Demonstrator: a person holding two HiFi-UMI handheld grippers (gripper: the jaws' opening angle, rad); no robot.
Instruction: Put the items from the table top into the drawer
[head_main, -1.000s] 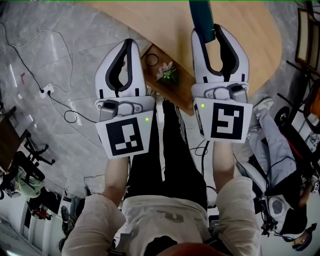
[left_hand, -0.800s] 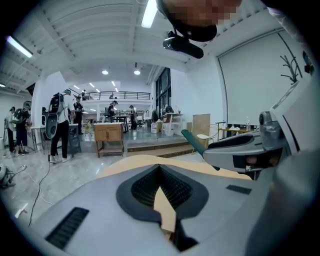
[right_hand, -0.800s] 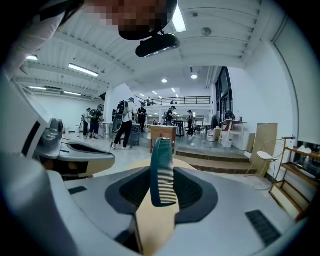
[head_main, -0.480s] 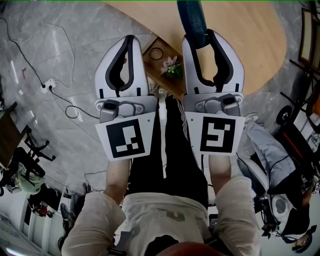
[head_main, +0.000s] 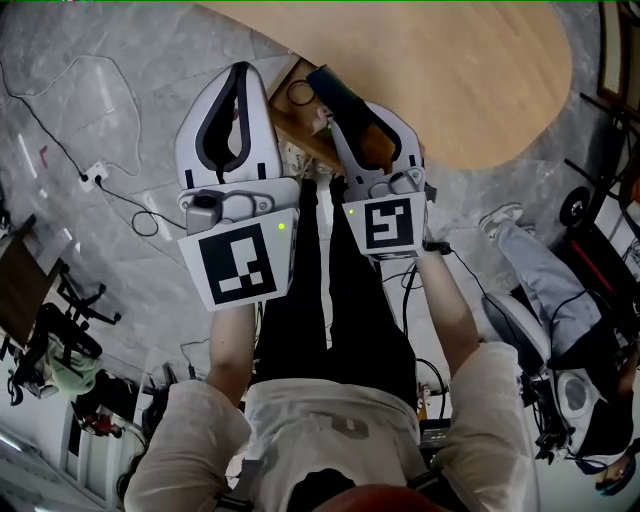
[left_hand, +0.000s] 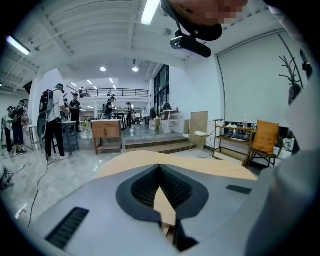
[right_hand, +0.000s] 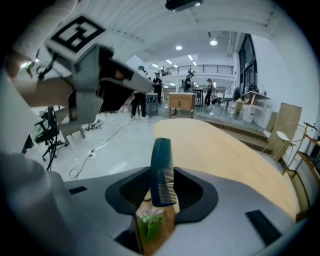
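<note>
My right gripper (head_main: 355, 108) is shut on a dark teal comb (head_main: 338, 92) and tilts down over the open wooden drawer (head_main: 288, 122) under the table edge. In the right gripper view the comb (right_hand: 162, 172) stands upright between the jaws, with a small green plant (right_hand: 149, 225) in the drawer (right_hand: 167, 220) right below it. A black hair ring (head_main: 300, 93) lies in the drawer's far corner. My left gripper (head_main: 243, 72) hovers left of the drawer, shut with nothing in it; its own view shows the left gripper (left_hand: 160, 169) with only a sliver of the light wooden table top (left_hand: 150, 160) between the jaws.
The oval table top (head_main: 450, 70) fills the upper right. Cables and a power strip (head_main: 95, 180) lie on the marble floor at left. A seated person's legs (head_main: 545, 280) and chairs are at right. People stand (left_hand: 52, 120) far off in the hall.
The right gripper has swung down and to the left with the comb, from above the table top to over the open drawer. The left gripper has hardly shifted.
</note>
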